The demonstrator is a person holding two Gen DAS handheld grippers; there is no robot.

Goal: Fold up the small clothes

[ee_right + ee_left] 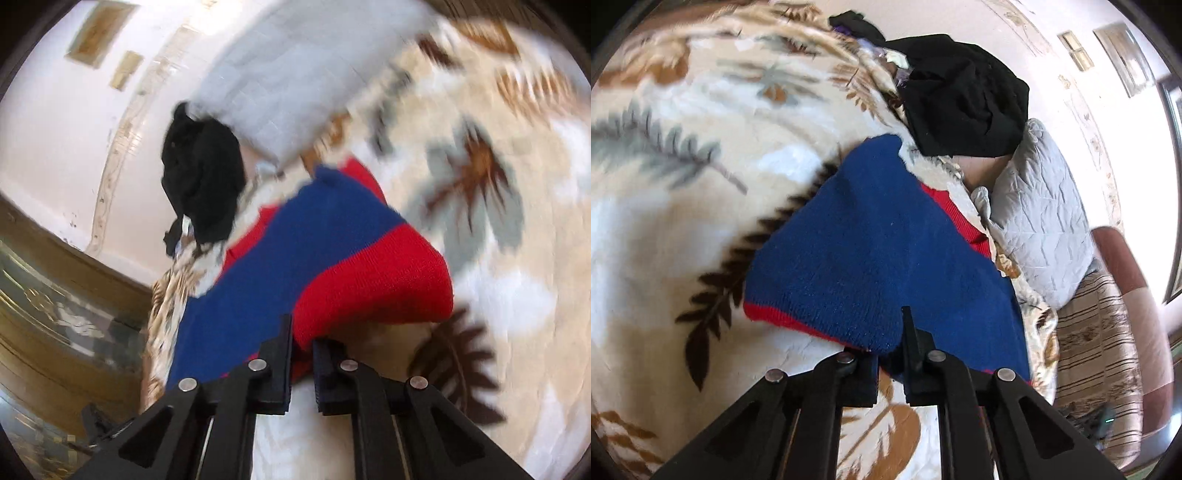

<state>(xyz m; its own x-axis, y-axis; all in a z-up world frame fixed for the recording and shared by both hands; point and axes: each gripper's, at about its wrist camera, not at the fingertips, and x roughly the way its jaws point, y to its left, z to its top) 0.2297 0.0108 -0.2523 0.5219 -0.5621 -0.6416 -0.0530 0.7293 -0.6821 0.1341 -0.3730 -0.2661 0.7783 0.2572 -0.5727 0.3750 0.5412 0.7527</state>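
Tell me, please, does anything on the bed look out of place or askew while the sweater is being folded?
Only mildly. A crumpled black garment lies heaped at the edge of the floral blanket beside the grey pillow, unfolded. The blue and red sweater looks bunched rather than flat. Nothing appears spilled or damaged.

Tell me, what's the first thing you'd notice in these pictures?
The bright blue and red knitted sweater jumps out first, lying on a cream blanket with leaf patterns. Both black tools pinch its near edge: the left tool on the blue part, the right tool at the red band. Behind it sits a heap of black clothes, next to a grey quilted pillow.
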